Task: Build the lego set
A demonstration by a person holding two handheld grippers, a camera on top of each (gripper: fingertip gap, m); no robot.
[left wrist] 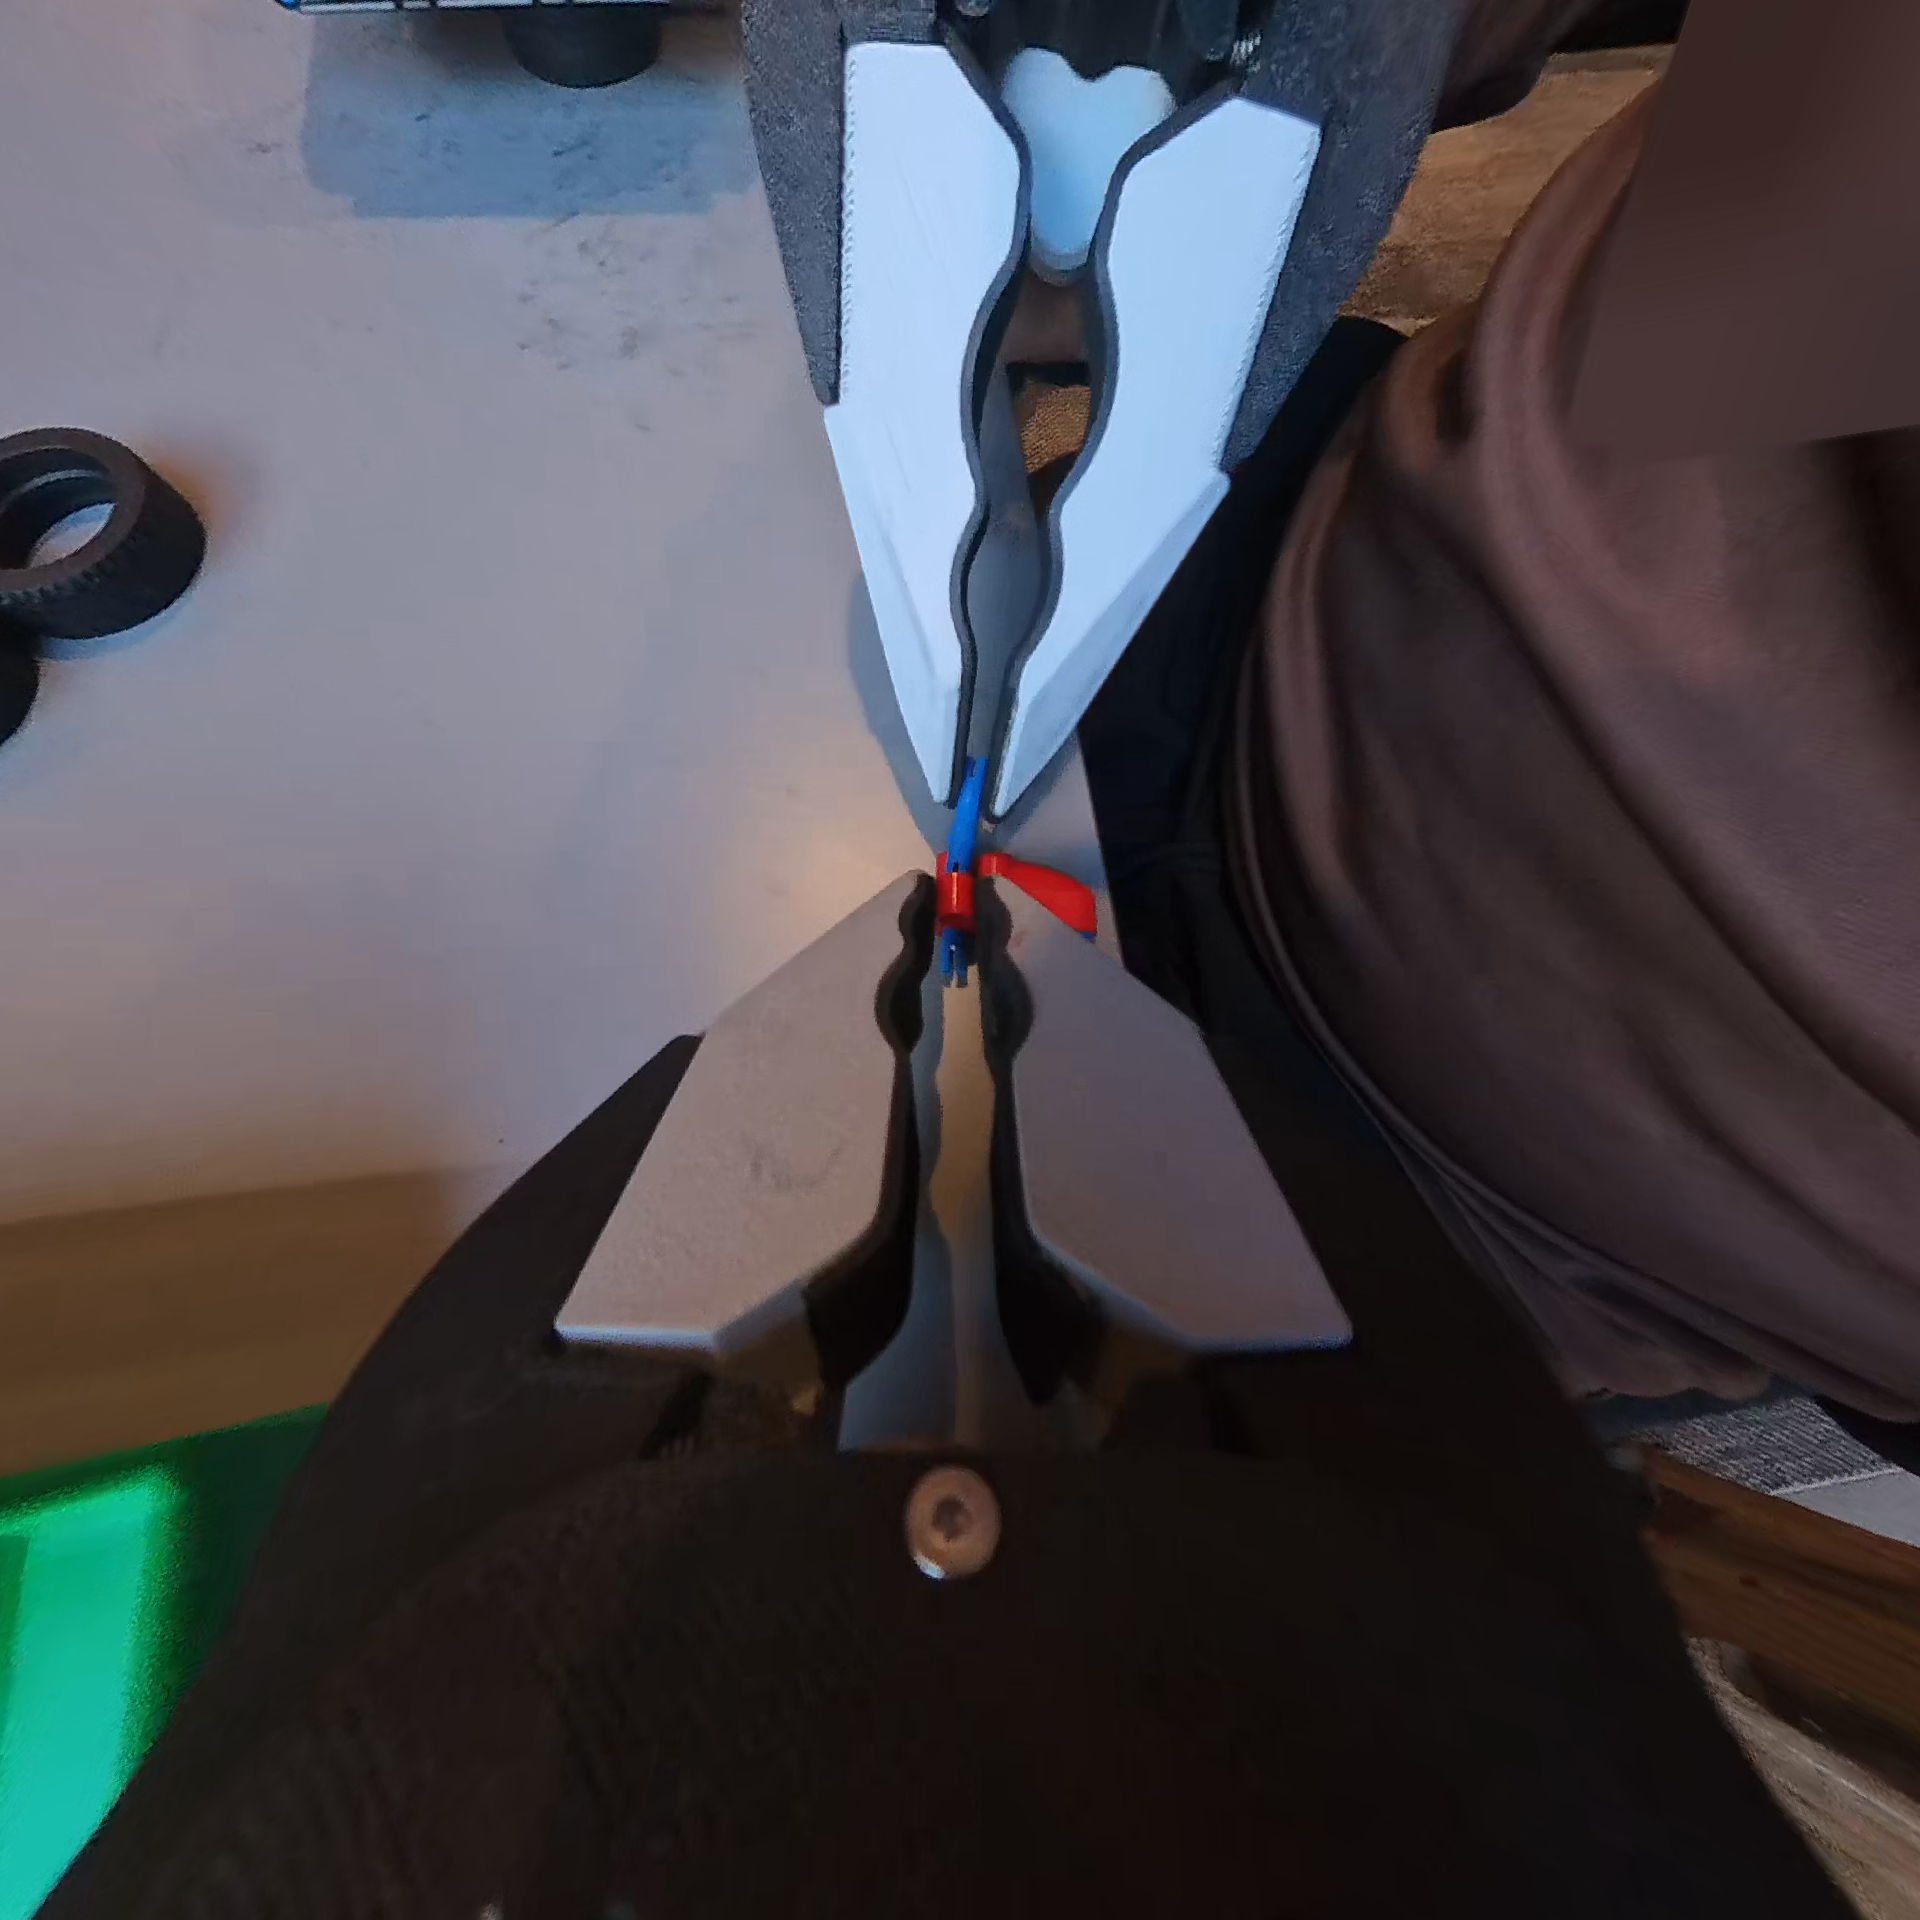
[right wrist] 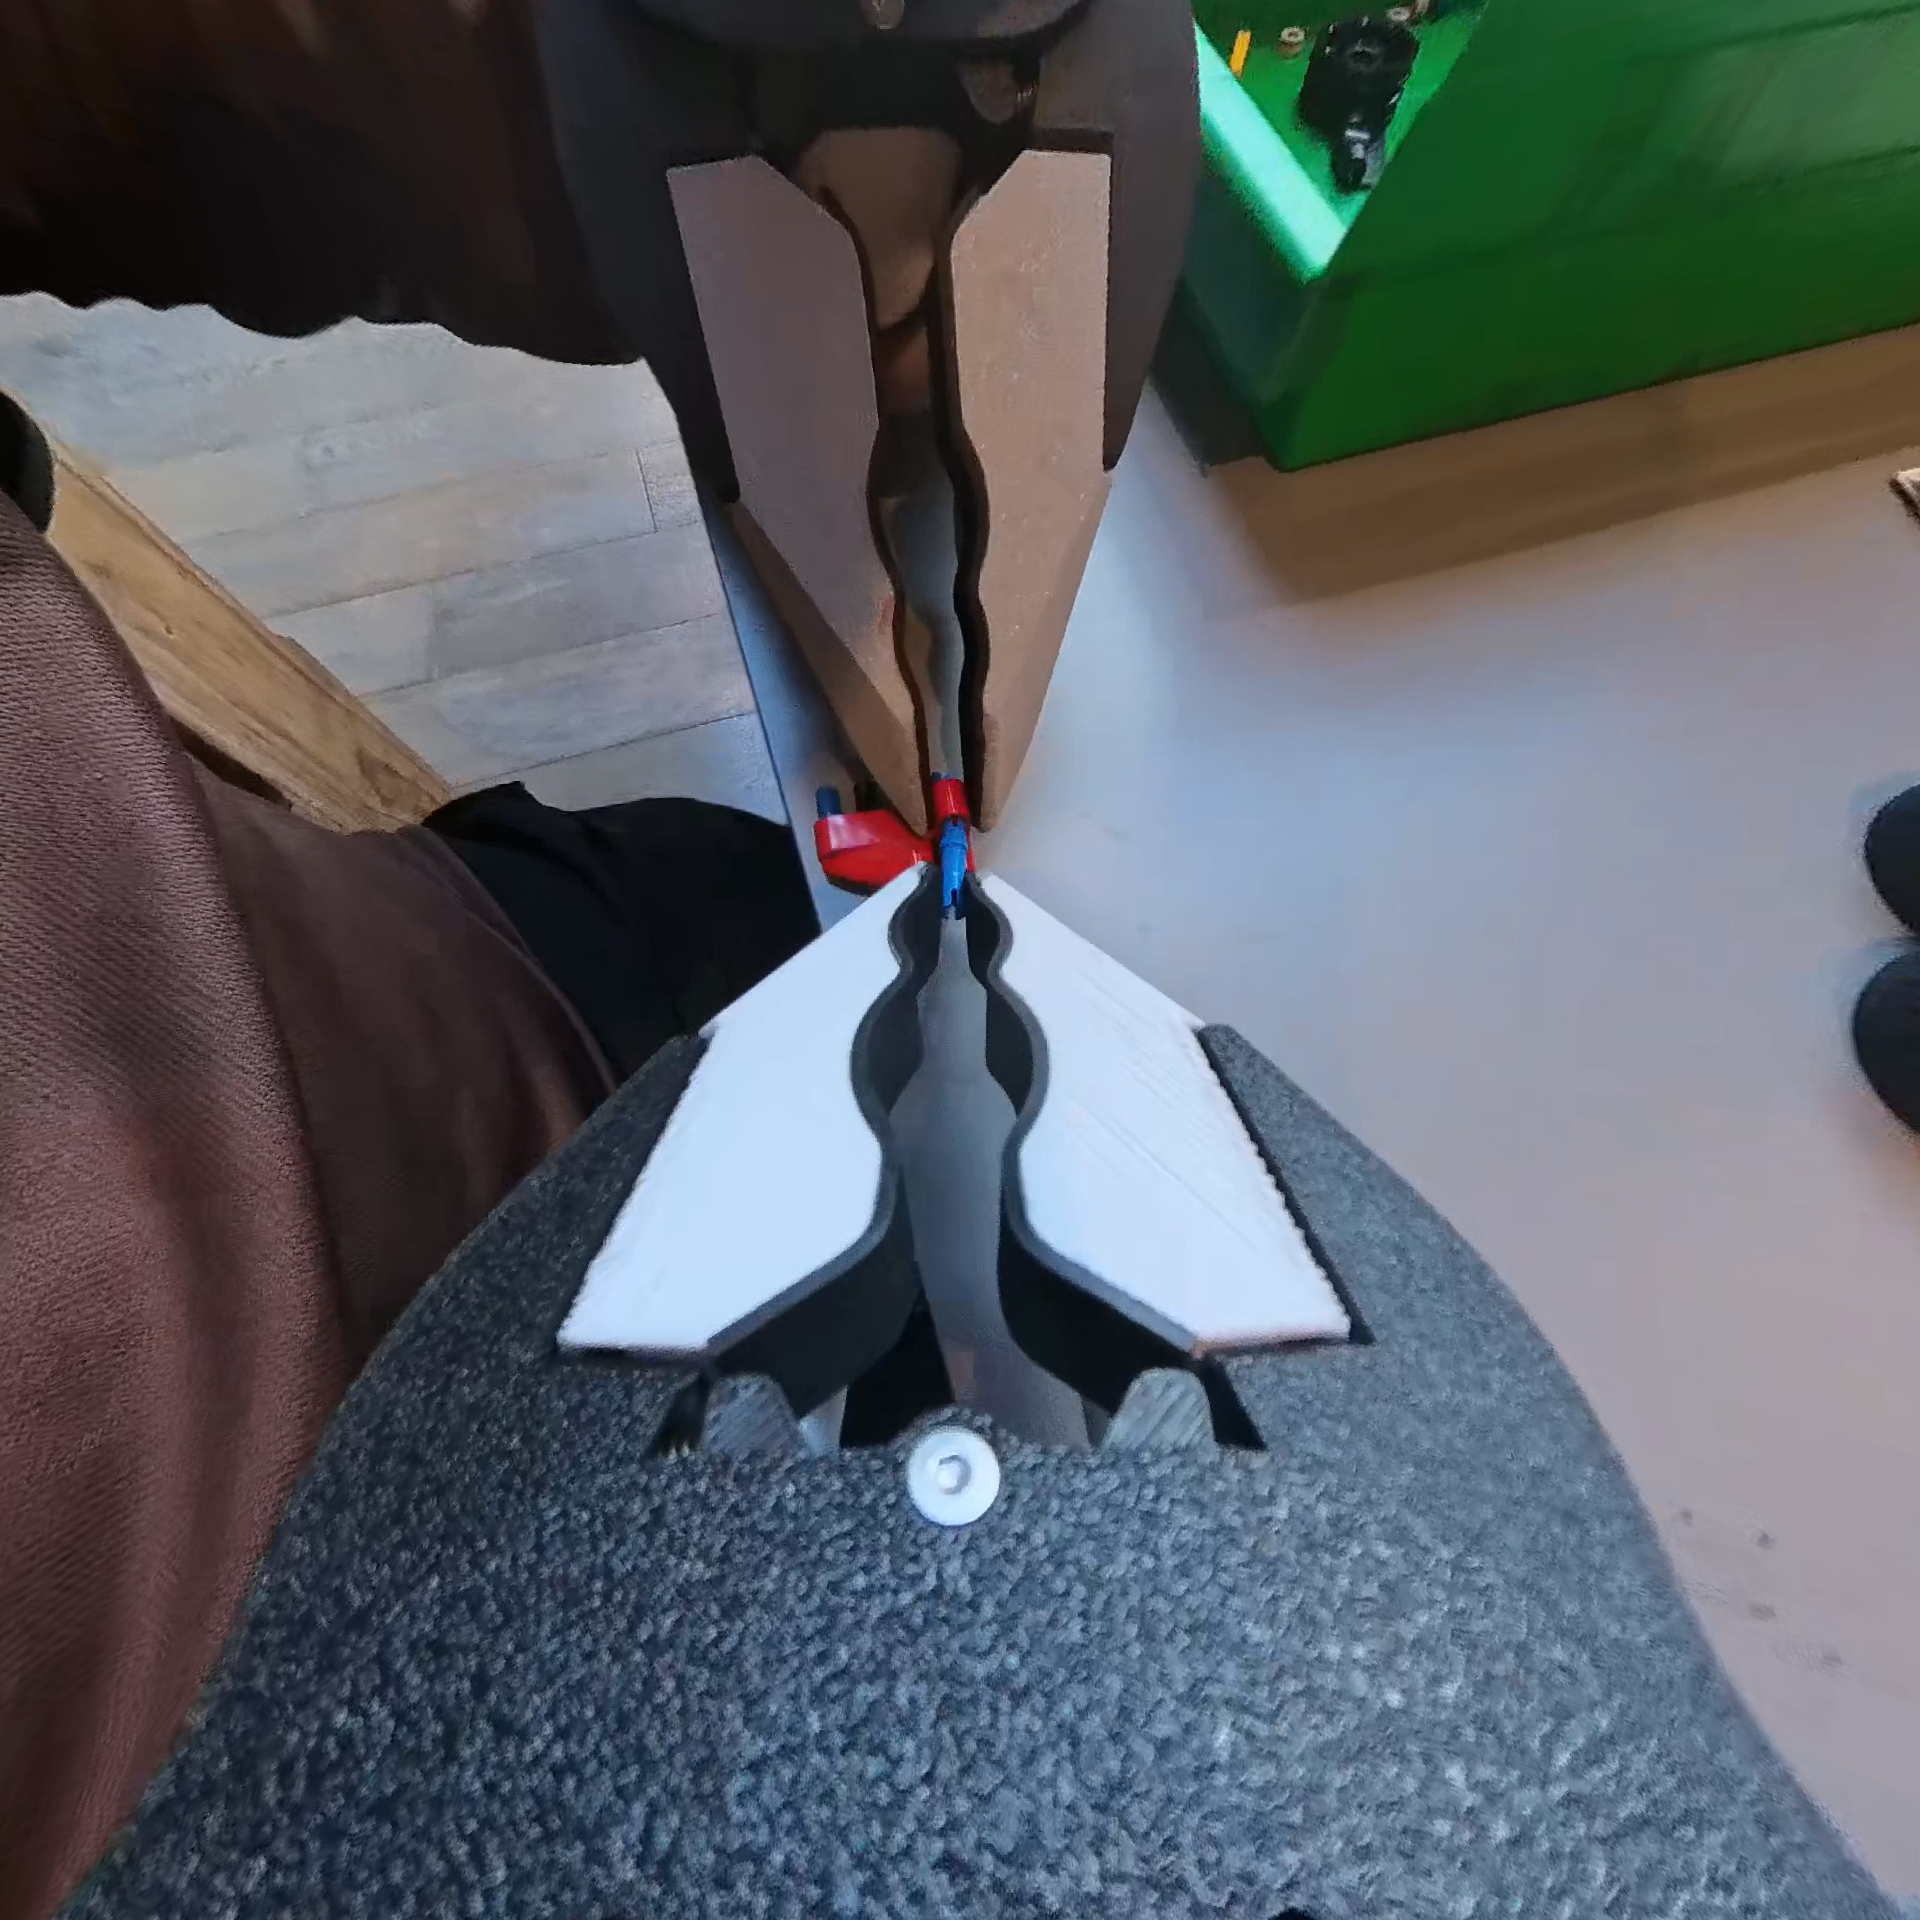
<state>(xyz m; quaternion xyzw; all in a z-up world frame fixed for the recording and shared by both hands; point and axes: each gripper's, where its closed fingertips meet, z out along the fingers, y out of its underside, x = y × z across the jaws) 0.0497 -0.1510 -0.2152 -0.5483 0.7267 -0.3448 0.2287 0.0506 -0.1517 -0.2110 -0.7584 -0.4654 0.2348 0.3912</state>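
Lego red connector (left wrist: 954,902) and blue pin (left wrist: 966,821), frame centre, pinched tip to tip: left gripper (left wrist: 951,935) clamping connector, right gripper (left wrist: 972,800) clamping pin, apparently for pushing together. Black tyres (left wrist: 88,545) far left on worktop (left wrist: 520,779).

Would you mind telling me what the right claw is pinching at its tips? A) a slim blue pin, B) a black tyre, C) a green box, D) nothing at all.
A: the right claw is shut on the blue pin, whose other end sits in the red piece gripped by the left claw.
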